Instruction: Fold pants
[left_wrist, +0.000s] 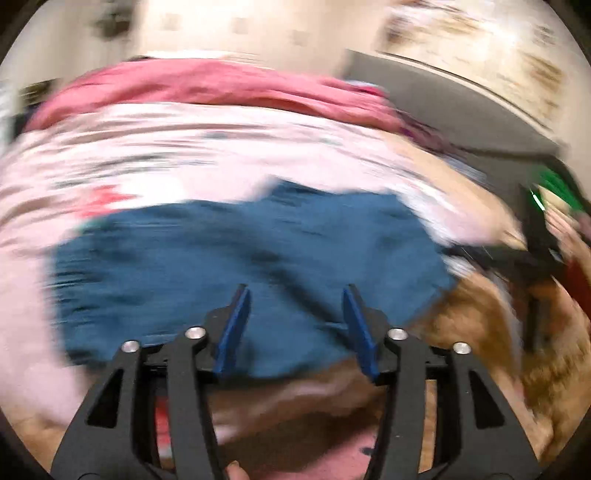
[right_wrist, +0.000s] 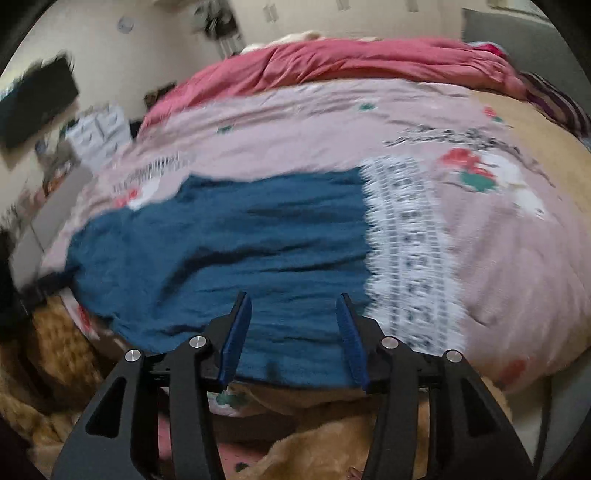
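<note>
On the left, the left gripper (left_wrist: 295, 295) hangs over the near edge of the bed, jaws apart with nothing between them; its blue pads (left_wrist: 234, 332) stand clear of the cloth. Just beyond them the pants (left_wrist: 240, 254), dark teal and creased, lie spread flat on the pink quilt (left_wrist: 184, 147). That view is smeared with blur, so finer detail is lost. At its right edge a dark gripper frame (left_wrist: 535, 254) shows, too blurred to read.

Further right, the right gripper (right_wrist: 293, 302) also stands with jaws apart and empty, above the near hem of the pants (right_wrist: 240, 251). To the right of the pants a white lace-patterned strip (right_wrist: 410, 251) runs down the quilt (right_wrist: 517, 258). A red blanket (right_wrist: 351, 62) is bunched along the far side. Tan fleece (right_wrist: 55, 350) hangs below the bed's near edge.
</note>
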